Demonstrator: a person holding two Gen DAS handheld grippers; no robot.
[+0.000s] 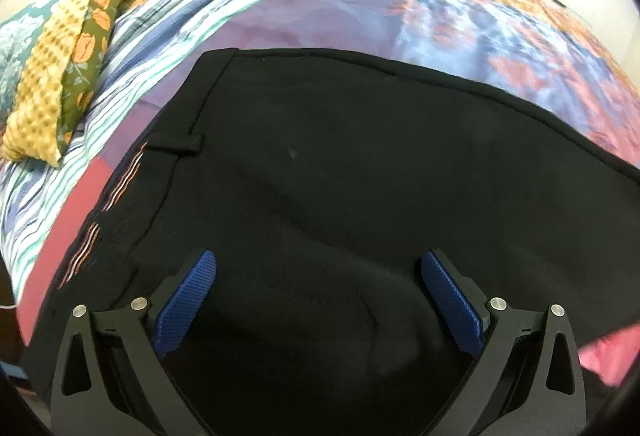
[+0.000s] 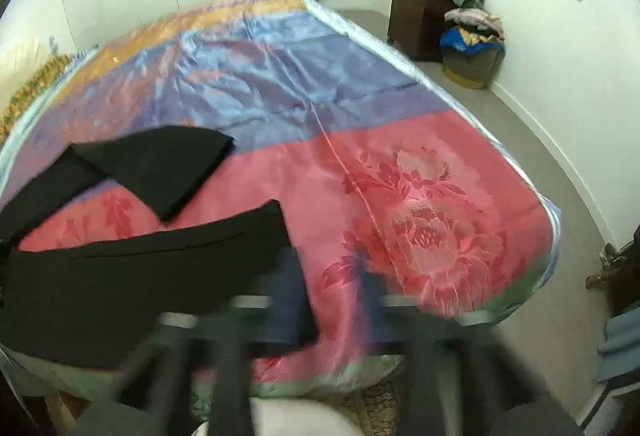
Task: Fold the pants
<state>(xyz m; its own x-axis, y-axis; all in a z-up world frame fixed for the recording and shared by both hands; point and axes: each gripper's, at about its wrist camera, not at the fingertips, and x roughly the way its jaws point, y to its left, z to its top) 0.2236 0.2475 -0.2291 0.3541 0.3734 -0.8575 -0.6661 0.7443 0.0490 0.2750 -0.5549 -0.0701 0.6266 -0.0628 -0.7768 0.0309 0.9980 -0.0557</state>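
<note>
Left wrist: left tool (image 1: 318, 268) spread over black pants (image 1: 340, 163); right tool (image 2: 324, 316) blurred, seemingly spread, empty.

**Both grippers stand open, tilted downward**

The left gripper (image 1: 318, 276) points steeply down, its jaws spread wide, and the blue ribbed pads (image 1: 186, 306) face each other with nothing pinched between them. The right gripper (image 2: 320, 300) is smeared by motion blur; its dark fingers (image 2: 288, 300) appear parted, angled downward, clamping nothing.
</note>
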